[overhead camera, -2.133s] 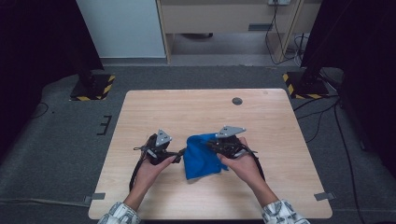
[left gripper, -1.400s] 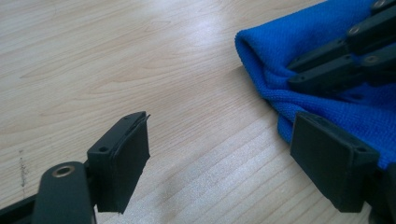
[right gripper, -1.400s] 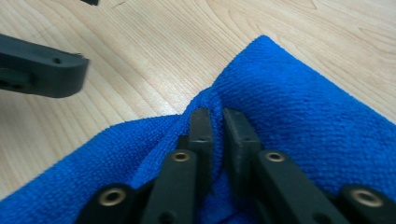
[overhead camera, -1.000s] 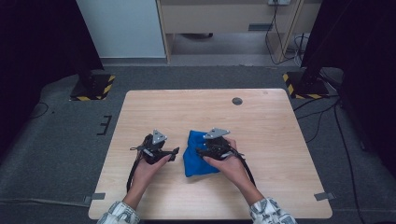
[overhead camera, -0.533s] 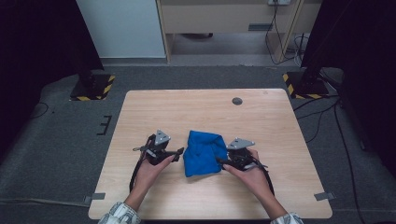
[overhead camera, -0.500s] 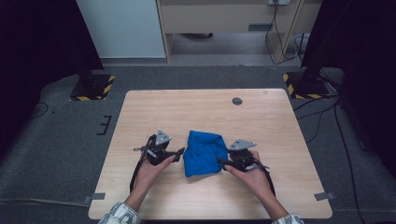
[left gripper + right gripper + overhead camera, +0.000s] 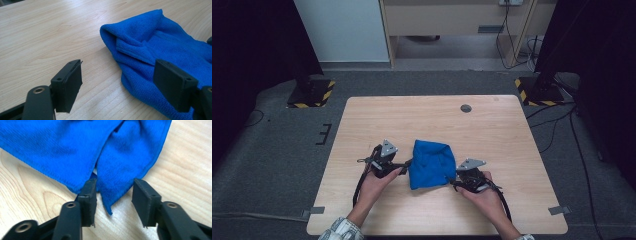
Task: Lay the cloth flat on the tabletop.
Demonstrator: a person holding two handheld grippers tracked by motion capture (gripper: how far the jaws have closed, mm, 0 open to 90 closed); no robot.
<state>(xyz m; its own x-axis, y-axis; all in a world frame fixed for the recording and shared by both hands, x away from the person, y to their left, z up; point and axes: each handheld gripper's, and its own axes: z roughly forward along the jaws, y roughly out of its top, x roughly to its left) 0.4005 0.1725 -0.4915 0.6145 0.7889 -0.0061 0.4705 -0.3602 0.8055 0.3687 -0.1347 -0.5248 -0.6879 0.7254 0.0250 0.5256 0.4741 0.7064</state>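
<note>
Wooden table (image 7: 492,125), blue cloth (image 7: 431,163) mid-board: left gripper (image 7: 404,164) gapes beside it, right gripper (image 7: 453,181) has just been closing around a corner, not yet pinching.

My left gripper (image 7: 404,164) and right gripper (image 7: 451,181) are black, each topped by a grey three-cornered plate and trailing a black cable. The jaws are flat black blocks on rounded arms — brass-ringed screw holes at the joints. My sleeves (image 7: 341,230) are plaid.
</note>
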